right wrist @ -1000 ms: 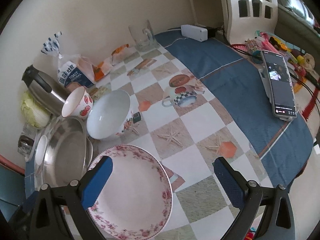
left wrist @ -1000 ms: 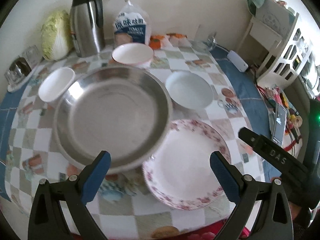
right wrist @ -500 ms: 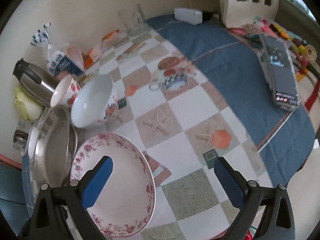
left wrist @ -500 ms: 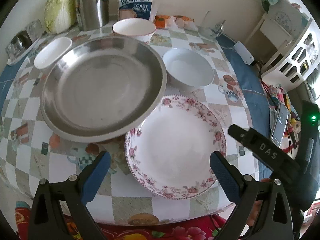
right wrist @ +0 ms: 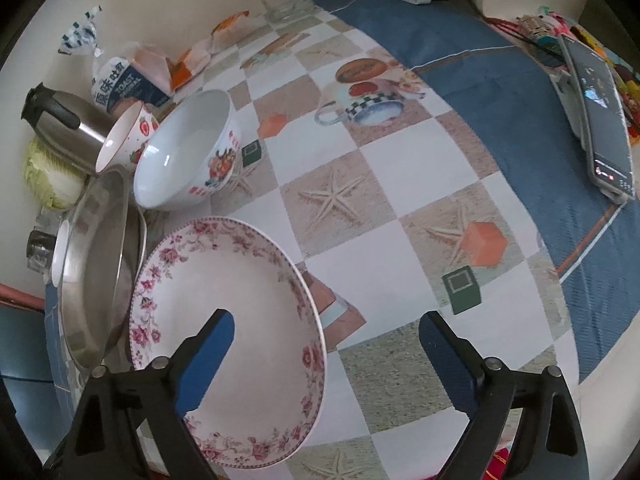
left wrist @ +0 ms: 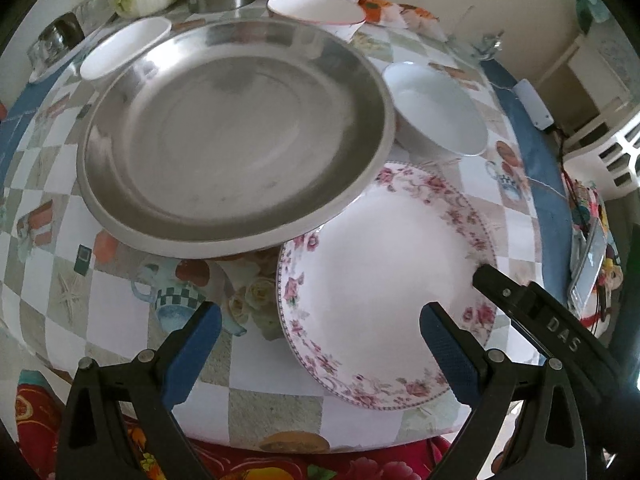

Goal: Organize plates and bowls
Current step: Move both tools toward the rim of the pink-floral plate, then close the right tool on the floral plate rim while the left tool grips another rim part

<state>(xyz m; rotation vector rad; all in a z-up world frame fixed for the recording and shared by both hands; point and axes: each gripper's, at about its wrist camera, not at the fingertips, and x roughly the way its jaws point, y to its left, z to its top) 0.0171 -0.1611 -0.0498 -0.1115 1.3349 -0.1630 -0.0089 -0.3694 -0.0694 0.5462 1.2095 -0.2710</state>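
A: Which step is this?

B: I'd say the approach to the flowered plate (right wrist: 224, 320), before any grip. It lies flat on the checked tablecloth (right wrist: 360, 208), in the lower left of the right wrist view, with its near rim running between the fingers of the right gripper (right wrist: 326, 330). The jaws are wide but closing, and neither pad touches the plate.

A: And the other gripper?

B: The left gripper (left wrist: 320, 322) hangs open over the plate's near-left rim; in its view the plate (left wrist: 384, 280) fills the lower right, and the tip of the right gripper (left wrist: 486, 274) pokes in over its right edge.

A: What does the next move call for?

B: Probably getting one finger under the rim and one over it. The steel pan (left wrist: 236, 136) overlaps the plate's far edge at centre frame, so the plate likely has to slide out from under it. The white bowl (right wrist: 188, 152) waits just beyond.
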